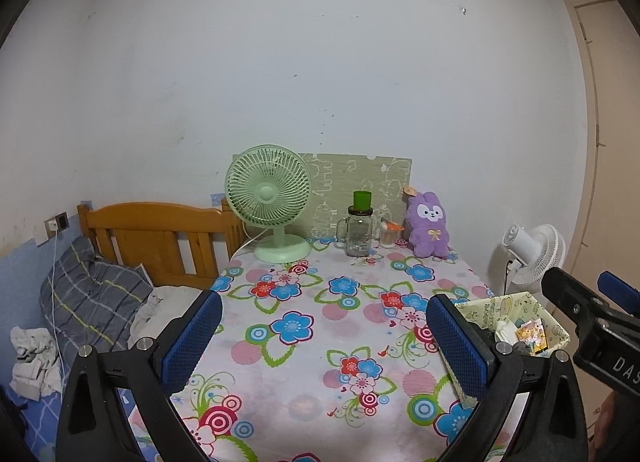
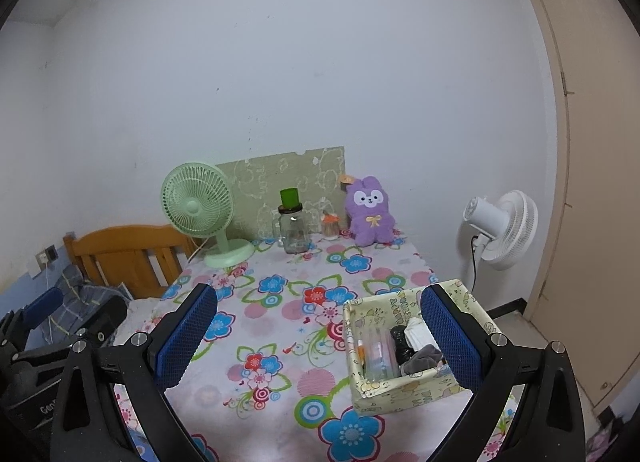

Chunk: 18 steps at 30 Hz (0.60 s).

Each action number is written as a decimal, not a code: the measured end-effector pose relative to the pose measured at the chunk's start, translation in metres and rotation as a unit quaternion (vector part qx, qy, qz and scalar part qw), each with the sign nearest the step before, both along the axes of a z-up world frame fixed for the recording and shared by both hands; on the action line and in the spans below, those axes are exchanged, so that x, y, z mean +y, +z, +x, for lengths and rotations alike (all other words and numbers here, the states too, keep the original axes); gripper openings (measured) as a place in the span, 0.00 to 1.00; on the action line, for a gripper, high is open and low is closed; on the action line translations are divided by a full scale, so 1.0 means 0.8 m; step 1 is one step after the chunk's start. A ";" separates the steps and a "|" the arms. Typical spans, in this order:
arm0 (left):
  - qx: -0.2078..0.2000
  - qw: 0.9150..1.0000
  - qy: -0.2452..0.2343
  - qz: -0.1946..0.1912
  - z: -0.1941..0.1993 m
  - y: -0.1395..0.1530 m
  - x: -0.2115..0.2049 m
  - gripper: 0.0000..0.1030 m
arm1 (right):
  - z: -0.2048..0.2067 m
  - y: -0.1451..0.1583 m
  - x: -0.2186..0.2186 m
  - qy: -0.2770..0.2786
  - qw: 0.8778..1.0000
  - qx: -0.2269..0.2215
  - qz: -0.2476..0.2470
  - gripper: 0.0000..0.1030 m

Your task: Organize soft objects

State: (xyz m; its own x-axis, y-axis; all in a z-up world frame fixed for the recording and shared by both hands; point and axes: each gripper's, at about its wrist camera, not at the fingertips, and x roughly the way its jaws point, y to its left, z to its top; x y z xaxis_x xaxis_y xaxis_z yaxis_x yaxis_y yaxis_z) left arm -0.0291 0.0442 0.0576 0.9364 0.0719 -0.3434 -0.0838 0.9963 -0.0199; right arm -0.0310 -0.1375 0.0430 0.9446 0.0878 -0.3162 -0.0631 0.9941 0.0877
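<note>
A purple plush bunny (image 1: 428, 226) sits upright at the far right of the floral-cloth table (image 1: 304, 322), against a green board; it also shows in the right wrist view (image 2: 370, 211). A cream patterned fabric box (image 2: 404, 346) stands at the table's right edge and holds a black soft item, white cloth, grey cloth and small tubes; it also shows in the left wrist view (image 1: 516, 322). My left gripper (image 1: 324, 342) is open and empty above the near table. My right gripper (image 2: 320, 334) is open and empty, its right finger over the box.
A green desk fan (image 1: 269, 201), a glass mug jar with a green cup on top (image 1: 359, 227) and a small cotton-swab jar (image 1: 389, 234) stand at the back. A wooden bed (image 1: 156, 242) with a plaid pillow is on the left. A white floor fan (image 2: 502, 227) is on the right.
</note>
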 end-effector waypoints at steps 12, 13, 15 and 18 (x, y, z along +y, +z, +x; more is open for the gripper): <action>0.002 1.000 -0.001 -0.003 0.002 -0.001 -0.003 1.00 | 0.006 -0.004 -0.002 0.001 1.000 0.008 -0.004 1.00; 0.003 1.000 -0.001 -0.003 0.002 -0.001 -0.004 1.00 | 0.006 -0.005 -0.002 0.001 1.000 0.008 -0.004 1.00; 0.003 1.000 -0.001 -0.003 0.002 -0.001 -0.003 1.00 | 0.007 -0.006 -0.002 0.002 1.000 0.010 -0.004 1.00; 0.005 1.000 0.000 -0.005 0.003 -0.002 -0.004 1.00 | 0.008 -0.006 -0.002 0.002 1.000 0.011 -0.006 1.00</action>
State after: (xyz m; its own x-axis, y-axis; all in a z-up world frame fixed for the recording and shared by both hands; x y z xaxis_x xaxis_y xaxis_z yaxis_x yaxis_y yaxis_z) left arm -0.0266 0.0410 0.0560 0.9331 0.0690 -0.3530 -0.0844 0.9960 -0.0283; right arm -0.0246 -0.1389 0.0380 0.9370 0.0884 -0.3380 -0.0662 0.9949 0.0767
